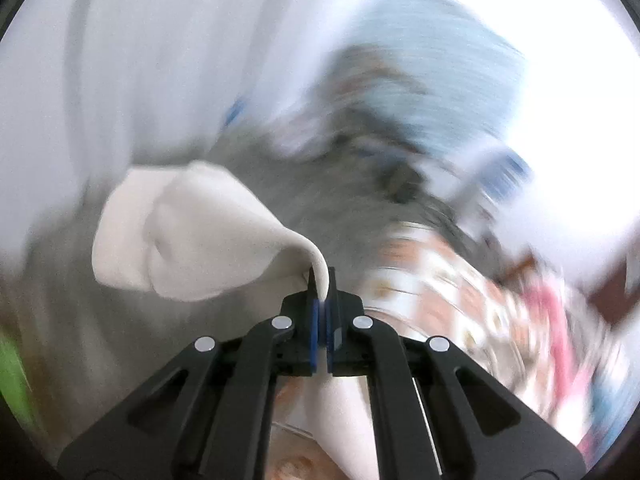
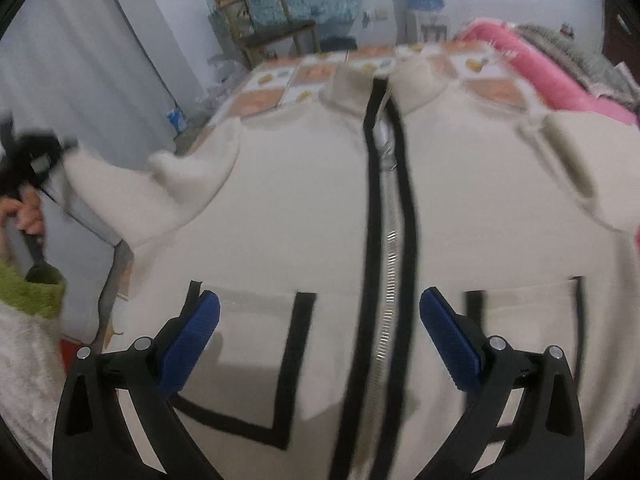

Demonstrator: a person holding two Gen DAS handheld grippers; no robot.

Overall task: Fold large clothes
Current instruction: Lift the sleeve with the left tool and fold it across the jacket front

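A cream jacket [image 2: 304, 216] is spread on the bed [image 2: 280, 92], its zipper [image 2: 390, 240] running straight away, collar farthest, between the right gripper's [image 2: 320, 344] wide-open jaws. A sleeve [image 1: 192, 236] is pinched in the left gripper's [image 1: 322, 280] closed jaws.

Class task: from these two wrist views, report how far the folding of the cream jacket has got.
Done: the cream zip jacket lies front-up and zipped on the patterned bedspread. In hand: the left gripper is shut on the jacket's sleeve, lifted off the bed. Left: the right gripper hovers open; no body fold shows yet.
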